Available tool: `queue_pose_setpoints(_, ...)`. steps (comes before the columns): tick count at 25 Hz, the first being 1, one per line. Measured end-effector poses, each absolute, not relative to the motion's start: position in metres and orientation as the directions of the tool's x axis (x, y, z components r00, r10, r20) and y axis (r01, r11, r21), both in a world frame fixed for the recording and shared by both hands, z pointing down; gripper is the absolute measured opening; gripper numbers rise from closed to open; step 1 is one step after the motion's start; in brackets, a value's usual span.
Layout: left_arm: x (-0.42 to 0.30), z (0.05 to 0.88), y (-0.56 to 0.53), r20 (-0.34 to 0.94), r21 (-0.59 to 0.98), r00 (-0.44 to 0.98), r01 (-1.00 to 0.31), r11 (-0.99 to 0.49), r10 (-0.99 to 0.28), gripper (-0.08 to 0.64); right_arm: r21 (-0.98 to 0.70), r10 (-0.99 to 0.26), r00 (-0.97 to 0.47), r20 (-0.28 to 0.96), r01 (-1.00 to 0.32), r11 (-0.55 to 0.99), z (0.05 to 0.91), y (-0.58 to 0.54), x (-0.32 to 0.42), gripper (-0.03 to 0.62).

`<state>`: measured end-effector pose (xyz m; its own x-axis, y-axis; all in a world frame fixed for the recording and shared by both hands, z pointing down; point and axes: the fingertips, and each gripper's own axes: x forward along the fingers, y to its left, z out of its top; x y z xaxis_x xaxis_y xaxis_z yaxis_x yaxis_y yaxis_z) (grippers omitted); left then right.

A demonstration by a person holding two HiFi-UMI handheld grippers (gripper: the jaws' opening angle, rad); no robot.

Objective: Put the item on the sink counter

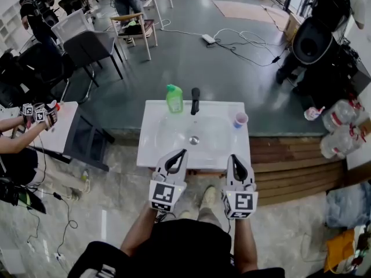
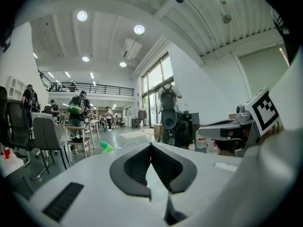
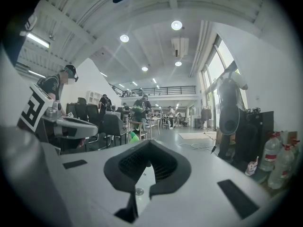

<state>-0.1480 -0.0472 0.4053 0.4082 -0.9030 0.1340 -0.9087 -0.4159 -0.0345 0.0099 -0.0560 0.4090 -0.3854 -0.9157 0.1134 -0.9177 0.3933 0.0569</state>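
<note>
The white sink counter [image 1: 153, 149] stands in front of me, its basin and drain [image 1: 194, 139] in the middle. On its back rim are a green soap bottle [image 1: 174, 99] and a black faucet [image 1: 195, 100]; a pink cup [image 1: 240, 119] sits at the right rim. My left gripper [image 1: 180, 154] hovers over the counter's front edge, shut and holding nothing. My right gripper [image 1: 234, 160] is beside it, also shut and holding nothing. In the left gripper view the jaws [image 2: 151, 147] meet tip to tip, and the right gripper view's jaws [image 3: 148, 144] do the same.
A small white table [image 1: 61, 129] stands at the left, where another person's hand [image 1: 40, 116] holds marker cubes. Chairs [image 1: 87, 42] fill the back left. Cables [image 1: 243, 42] run over the floor. Large water bottles [image 1: 342, 126] and a black machine [image 1: 316, 39] are at the right.
</note>
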Motion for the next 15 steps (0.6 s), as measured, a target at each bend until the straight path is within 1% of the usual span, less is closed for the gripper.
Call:
queue_pose_setpoints(4,-0.146,0.404,-0.050,0.127,-0.042,0.411,-0.907,-0.419,-0.903,0.003,0.056,-0.909,-0.404,0.107,-0.910,0.411,0.416,-0.057,0.011,-0.002)
queue_pose_setpoints(9,-0.146,0.405,-0.052,0.129,-0.043,0.415,-0.905,-0.423,-0.901,0.003,0.063,-0.911,-0.389,0.133,-0.914,0.400,0.420,-0.057,0.012,-0.002)
queue_pose_setpoints(13,-0.146,0.408,-0.052,0.141,-0.037,0.419,-0.903,-0.428,-0.897,0.003,0.070,-0.914,-0.386,0.124,-0.916,0.396,0.417,-0.059,0.011,-0.002)
queue_pose_setpoints(15,-0.146,0.410,-0.052,0.149,-0.033,0.419,-0.903,-0.428,-0.896,0.003,0.074,-0.915,-0.378,0.144,-0.918,0.390,0.416,-0.059,0.011,-0.002)
